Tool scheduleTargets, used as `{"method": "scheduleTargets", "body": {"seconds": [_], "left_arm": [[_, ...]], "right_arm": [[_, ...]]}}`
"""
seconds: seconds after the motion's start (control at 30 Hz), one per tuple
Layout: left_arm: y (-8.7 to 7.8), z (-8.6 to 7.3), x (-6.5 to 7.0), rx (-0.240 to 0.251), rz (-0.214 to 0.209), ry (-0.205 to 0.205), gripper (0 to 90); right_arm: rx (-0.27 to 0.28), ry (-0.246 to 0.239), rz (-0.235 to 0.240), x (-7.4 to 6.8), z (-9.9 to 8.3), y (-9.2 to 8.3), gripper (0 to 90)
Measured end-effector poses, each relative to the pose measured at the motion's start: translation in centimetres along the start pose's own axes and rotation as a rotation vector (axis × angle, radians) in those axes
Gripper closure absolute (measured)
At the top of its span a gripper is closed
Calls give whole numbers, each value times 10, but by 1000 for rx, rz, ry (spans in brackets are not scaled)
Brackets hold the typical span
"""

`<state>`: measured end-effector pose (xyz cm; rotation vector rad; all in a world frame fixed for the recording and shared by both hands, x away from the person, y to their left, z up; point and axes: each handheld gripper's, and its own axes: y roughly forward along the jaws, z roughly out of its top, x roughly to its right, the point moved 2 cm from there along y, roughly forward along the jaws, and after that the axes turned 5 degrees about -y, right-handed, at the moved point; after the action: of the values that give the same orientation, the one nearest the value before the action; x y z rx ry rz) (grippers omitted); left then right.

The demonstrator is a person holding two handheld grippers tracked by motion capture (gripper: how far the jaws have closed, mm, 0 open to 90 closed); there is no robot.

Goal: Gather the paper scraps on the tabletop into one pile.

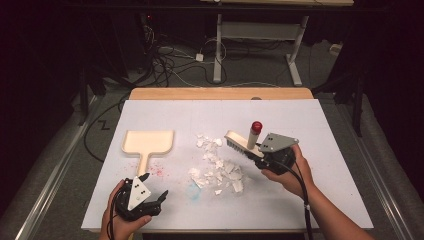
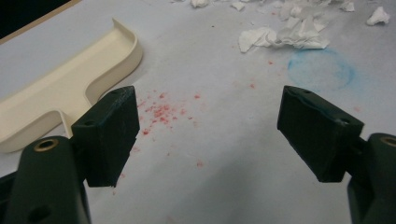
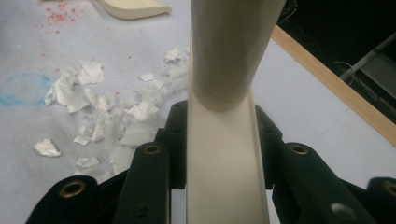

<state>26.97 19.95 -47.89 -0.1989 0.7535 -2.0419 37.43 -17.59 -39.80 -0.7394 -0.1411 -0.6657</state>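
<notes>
Two tools: right tool [image 3: 219,154] pinching brush [image 3: 224,140], left tool [image 2: 210,135] spread, red knob [image 1: 256,126] seen from above.

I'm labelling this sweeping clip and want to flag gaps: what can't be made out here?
- Brush bristles: right gripper view, hidden behind its own back and handle.
- Dustpan far end: left gripper view, cut by the frame edge.
- Paper scraps count: high view, too small and overlapping.

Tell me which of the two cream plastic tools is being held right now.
The brush, clamped in the right claw beside the paper scraps. The dustpan lies untouched ahead of the open left claw.
</notes>
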Motion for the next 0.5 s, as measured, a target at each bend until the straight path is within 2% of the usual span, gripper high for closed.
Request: {"method": "scheduleTargets", "body": {"seconds": [0.07,0.1,0.13,0.2,0.23,0.27,0.3,0.33,0.37,0.4,0.47,0.5], "left_arm": [[0,0,0,-1,0,1,200],[0,0,0,-2,-1,-1,200],[1,0,0,-3,-3,-3,200],[2,0,1,-8,-4,-2,200],[3,1,1,-9,-5,-4,200],[3,1,1,-8,-8,-2,200],[3,1,1,-8,-8,-2,200],[4,1,1,-7,-10,-3,200],[4,2,1,-7,-9,-3,200],[4,2,0,-7,-10,-5,200],[4,1,0,-9,-8,-8,200],[4,1,0,-6,-10,-8,200]], "right_arm": [[3,4,-8,3,0,0,677],[11,10,-18,11,0,3,677],[11,10,-18,11,0,3,677],[16,21,-35,22,1,10,677],[20,29,-50,33,2,22,677],[12,28,-51,38,3,30,677],[12,28,-51,38,3,30,677],[-25,2,-59,47,4,48,677],[-25,2,-59,47,4,48,677],[-56,-3,-48,54,6,66,677],[-58,2,-40,58,8,82,678],[-58,2,-40,58,8,82,678]]}}
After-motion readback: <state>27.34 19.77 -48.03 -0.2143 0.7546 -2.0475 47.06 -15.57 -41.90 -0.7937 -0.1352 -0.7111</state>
